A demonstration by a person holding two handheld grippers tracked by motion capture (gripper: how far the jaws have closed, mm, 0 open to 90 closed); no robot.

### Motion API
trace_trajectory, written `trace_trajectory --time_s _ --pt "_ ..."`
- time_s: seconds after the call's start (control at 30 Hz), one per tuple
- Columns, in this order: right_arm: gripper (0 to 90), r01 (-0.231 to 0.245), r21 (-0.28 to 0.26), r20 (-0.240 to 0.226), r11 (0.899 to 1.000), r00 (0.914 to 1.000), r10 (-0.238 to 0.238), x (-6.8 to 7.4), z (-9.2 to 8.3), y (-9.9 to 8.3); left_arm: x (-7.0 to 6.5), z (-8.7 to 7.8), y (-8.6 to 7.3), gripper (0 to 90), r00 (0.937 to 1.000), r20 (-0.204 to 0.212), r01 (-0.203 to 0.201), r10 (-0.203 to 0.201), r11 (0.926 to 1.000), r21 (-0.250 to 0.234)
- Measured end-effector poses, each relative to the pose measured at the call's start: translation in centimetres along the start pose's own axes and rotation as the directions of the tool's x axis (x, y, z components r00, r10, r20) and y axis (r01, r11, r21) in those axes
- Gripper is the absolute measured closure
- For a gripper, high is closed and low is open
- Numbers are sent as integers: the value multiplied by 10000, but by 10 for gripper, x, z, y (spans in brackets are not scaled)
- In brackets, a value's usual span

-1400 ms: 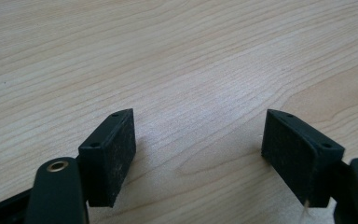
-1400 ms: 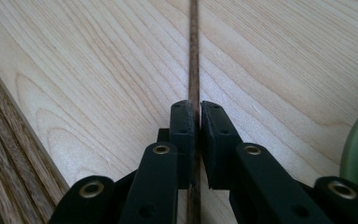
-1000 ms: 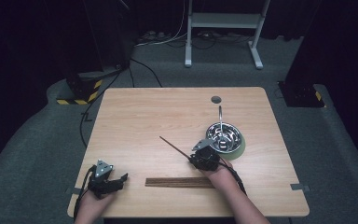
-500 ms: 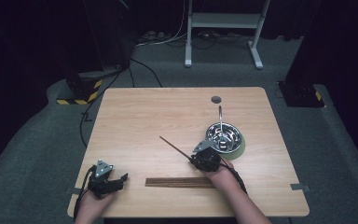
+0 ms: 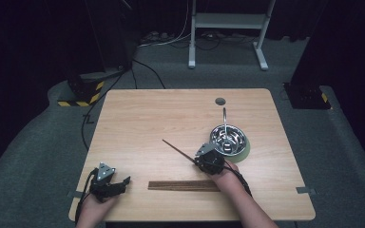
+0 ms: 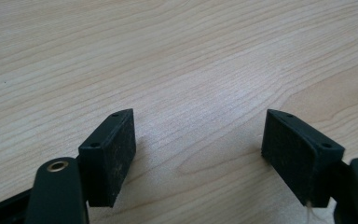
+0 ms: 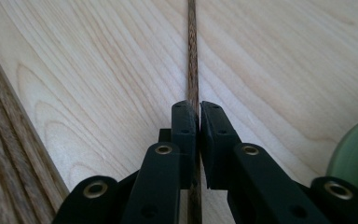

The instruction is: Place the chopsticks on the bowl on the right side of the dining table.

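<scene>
A thin dark wooden chopstick (image 5: 176, 150) lies slanted on the wooden table (image 5: 171, 114), pointing up and to the left. My right gripper (image 5: 197, 160) holds its near end. In the right gripper view the stick (image 7: 192, 70) runs straight ahead from between the pads, and the right gripper (image 7: 198, 109) has just been closing on it, pads now pressed against it. My left gripper (image 5: 123, 183) rests at the table's front left corner. Its jaws stand wide apart over bare wood, with nothing between them (image 6: 198, 135).
A flat row of dark wooden sticks (image 5: 183, 185) lies along the front edge, just left of my right hand. A steel bowl (image 5: 228, 137) holding a metal utensil sits on a green plate (image 5: 244, 151) right of the gripper. A round hole (image 5: 220, 101) marks the table's far side.
</scene>
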State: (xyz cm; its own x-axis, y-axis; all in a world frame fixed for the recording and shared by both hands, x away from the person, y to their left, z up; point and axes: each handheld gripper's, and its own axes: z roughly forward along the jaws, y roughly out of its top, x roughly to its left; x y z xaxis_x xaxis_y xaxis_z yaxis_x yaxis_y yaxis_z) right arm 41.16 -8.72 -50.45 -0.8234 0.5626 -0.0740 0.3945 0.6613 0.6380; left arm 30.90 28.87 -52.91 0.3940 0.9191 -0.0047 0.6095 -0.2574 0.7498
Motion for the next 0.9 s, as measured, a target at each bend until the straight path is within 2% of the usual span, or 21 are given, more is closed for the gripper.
trace_trajectory --time_s 0.23,0.37,0.67,0.7,0.8,0.9 --pt "843 -221 -427 148 9988 9996 228 -2 -18 1 1 0 0 259 10000 -6 -73 73 10000 53" --pt "843 -141 -512 343 9986 9993 158 -3 -29 -3 0 0 0 259 10000 6 -19 19 10000 -1" --pt "843 -331 -862 551 9957 9978 380 -9 -52 -13 0 0 0 259 10000 1 -2 2 10000 -7" --pt "843 -215 -887 649 9958 9975 273 -10 -55 -14 0 0 0 259 10000 0 -3 3 10000 -4" --pt "843 -365 -975 730 9946 9964 437 -11 -64 -17 0 0 0 259 10000 12 9 -9 10000 -15" --pt "843 -250 -1023 984 9944 9945 351 -15 -74 -20 0 0 0 259 10000 -2 -40 40 10000 26"
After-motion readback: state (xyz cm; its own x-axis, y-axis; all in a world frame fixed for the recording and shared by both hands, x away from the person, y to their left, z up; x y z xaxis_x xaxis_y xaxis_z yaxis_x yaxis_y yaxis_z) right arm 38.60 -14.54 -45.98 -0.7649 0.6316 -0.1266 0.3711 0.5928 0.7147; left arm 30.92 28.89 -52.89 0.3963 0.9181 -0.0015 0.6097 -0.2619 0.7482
